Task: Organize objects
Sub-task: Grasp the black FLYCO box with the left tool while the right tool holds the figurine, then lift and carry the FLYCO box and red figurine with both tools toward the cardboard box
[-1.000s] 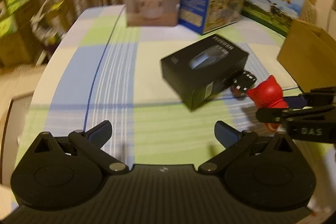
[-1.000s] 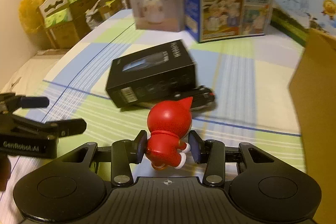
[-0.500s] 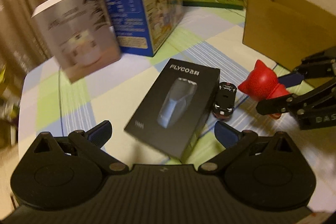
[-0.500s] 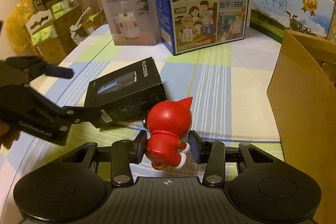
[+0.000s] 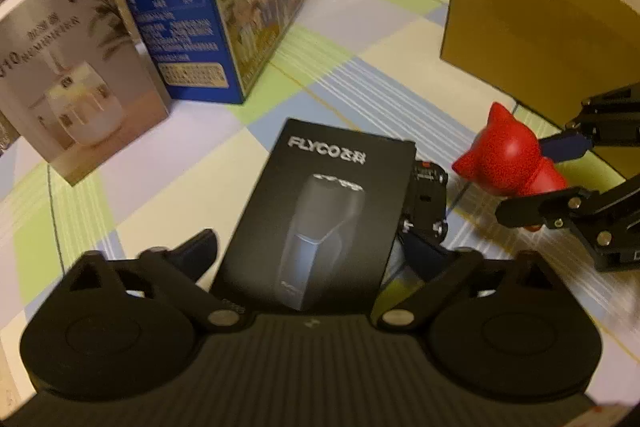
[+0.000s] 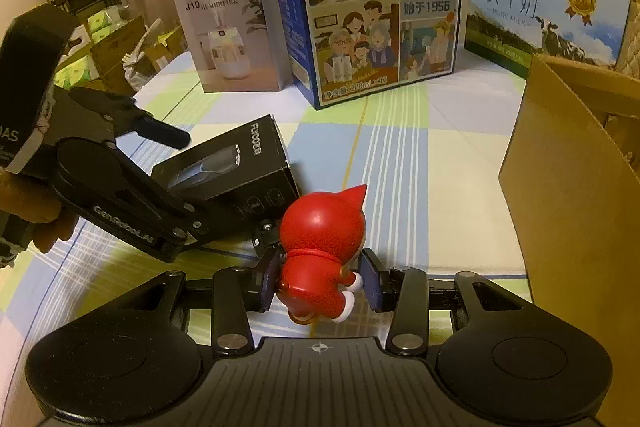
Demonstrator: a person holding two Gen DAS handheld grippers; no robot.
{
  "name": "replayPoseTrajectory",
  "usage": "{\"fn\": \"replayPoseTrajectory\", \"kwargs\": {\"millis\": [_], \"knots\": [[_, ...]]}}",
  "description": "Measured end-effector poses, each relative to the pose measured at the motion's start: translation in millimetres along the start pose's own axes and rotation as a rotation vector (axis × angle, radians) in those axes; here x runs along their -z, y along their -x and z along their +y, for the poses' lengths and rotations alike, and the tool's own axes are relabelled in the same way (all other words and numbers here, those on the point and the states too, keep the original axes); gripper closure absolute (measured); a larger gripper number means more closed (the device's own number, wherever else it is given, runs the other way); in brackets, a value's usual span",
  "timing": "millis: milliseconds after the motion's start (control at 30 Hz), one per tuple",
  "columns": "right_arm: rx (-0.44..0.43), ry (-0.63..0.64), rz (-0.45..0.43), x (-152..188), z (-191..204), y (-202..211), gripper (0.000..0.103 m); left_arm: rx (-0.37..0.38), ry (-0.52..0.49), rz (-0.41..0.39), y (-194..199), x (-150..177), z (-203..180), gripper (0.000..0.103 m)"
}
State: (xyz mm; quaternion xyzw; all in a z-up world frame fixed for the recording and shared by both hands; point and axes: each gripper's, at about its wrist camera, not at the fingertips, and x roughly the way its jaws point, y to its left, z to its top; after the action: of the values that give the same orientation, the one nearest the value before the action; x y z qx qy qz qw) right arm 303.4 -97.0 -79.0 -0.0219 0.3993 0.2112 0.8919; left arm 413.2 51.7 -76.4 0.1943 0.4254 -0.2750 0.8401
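Red toy: red cat-eared figure (image 6: 320, 251) pinched between the pads of the right gripper (image 6: 318, 285), so grabbed but not put anywhere yet; hangs just above the checked tablecloth (image 6: 400, 163), near the cardboard box.

Right tool: clamped on the figure's body, pads pressing both sides.

Shaver box: black FLYCO box (image 5: 324, 215) lying flat on the cloth, sitting right between the fingers of the left gripper (image 5: 312, 251).

Left tool: jaws wide but closing in on the black box; pads not pressing it yet as far as can be told, a bit blurry there.

Little black thing: small dark gadget (image 5: 426, 203) tucked against the right edge of the shaver box, too fuzzy to name, untouched.

Cardboard box: open brown carton (image 5: 532, 27) off to the right, probably the drop-off spot; inside not visible, so no idea what's already in it.

Background stuff: humidifier box (image 6: 228, 31), blue milk carton (image 6: 376, 3) and pale milk pack (image 6: 540, 11) standing upright at the far side, looking lined up already.

Progress guess: early-to-middle. One item in hand, one about to be gripped, one still loose, nothing visibly stowed.
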Motion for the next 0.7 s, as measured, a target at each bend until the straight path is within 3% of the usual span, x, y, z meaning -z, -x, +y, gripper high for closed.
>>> {"fn": "replayPoseTrajectory", "kwargs": {"millis": [167,300,400,600,700], "knots": [[0.0,-0.02,0.005,-0.2,-4.0,-1.1,0.063,-0.024,0.062,0.013,11.7,7.4,-9.2,0.023],[-0.01,-0.038,0.017,1.5,-6.7,-1.2,0.063,-0.072,0.201,0.044,30.9,28.2,-22.9,0.024],[-0.023,-0.049,0.027,3.9,-5.8,0.5,0.063,-0.093,0.328,0.015,51.6,49.3,-36.2,0.025],[-0.038,-0.033,0.055,16.1,0.7,11.2,0.063,-0.19,0.439,0.012,83.7,86.7,-83.5,0.025],[-0.034,-0.017,0.07,25.9,2.4,19.3,0.063,-0.186,0.437,0.02,88.8,94.5,-103.8,0.024]]}}
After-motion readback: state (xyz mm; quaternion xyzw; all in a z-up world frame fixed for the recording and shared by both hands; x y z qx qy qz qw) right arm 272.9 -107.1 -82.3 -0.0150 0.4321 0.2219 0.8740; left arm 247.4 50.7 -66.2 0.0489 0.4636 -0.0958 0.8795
